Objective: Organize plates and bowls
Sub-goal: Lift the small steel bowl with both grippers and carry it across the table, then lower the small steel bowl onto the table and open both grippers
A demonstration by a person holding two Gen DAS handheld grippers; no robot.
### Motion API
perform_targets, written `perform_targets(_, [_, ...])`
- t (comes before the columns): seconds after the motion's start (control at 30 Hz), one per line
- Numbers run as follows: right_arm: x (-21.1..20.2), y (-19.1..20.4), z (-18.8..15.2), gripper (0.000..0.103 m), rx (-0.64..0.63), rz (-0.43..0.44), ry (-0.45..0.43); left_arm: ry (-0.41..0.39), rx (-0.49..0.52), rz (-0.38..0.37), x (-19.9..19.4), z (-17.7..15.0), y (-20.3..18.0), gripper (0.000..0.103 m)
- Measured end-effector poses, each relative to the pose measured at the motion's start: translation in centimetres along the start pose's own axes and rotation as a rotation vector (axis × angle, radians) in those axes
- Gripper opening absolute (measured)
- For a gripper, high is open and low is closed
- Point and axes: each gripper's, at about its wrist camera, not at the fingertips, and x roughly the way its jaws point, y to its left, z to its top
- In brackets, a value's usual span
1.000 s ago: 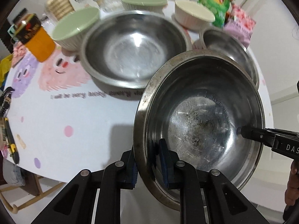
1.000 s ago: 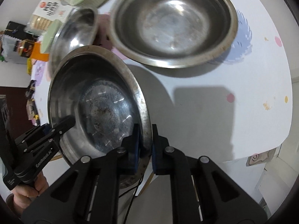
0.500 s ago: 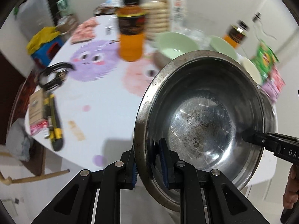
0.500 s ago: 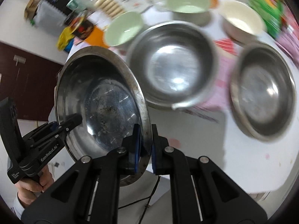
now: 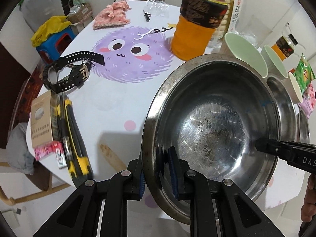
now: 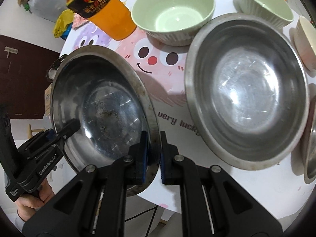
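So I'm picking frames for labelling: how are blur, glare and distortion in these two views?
Left wrist view: mostly sharp, the held steel basin shows only small glints, and the fisheye bends the table edge and darkens the corners. Right wrist view: the empty steel bowl carries a bright glare patch and looks slightly smeared, as does the orange bottle.

Watch (image 5: pixel 67 70), orange bottle (image 5: pixel 194 29), yellow knife (image 5: pixel 76 138)

Right gripper (image 6: pixel 152 154) pinches the rim of the steel basin (image 6: pixel 102 106), one pad inside, one outside, and the left gripper (image 6: pixel 67 128) clamps the opposite rim, a hand (image 6: pixel 33 199) below it. The basin hangs tilted over the table (image 6: pixel 197 185) edge. Beside it sits a second steel bowl (image 6: pixel 246 90), green bowls (image 6: pixel 171 11) behind, orange bottle (image 6: pixel 100 7) far left.
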Motion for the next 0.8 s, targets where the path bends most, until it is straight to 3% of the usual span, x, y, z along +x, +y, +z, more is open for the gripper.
perform_targets(0.57, [2.4, 1.0, 1.4, 0.015, 0.062, -0.022, 0.012, 0.05, 0.018, -0.019, 2.7, 1.3, 0.3, 0.02])
perform_targets(0.67, [2.5, 1.0, 1.5, 0.027, 0.078, 0.006, 0.01, 0.049, 0.031, 0.007, 2.7, 1.3, -0.5, 0.025])
perform_targets(0.7, [2.5, 1.2, 1.5, 0.04, 0.079, 0.012, 0.003, 0.048, 0.041, 0.013, 2.7, 1.3, -0.8, 0.035])
perform_targets(0.73, [2.3, 1.4, 1.5, 0.057, 0.076, 0.007, -0.007, 0.048, 0.046, 0.013, 2.6, 1.2, -1.1, 0.053])
perform_targets(0.8, [2.1, 1.9, 1.5, 0.08, 0.058, 0.0, -0.023, 0.027, 0.041, 0.002, 2.1, 1.2, -1.4, 0.078])
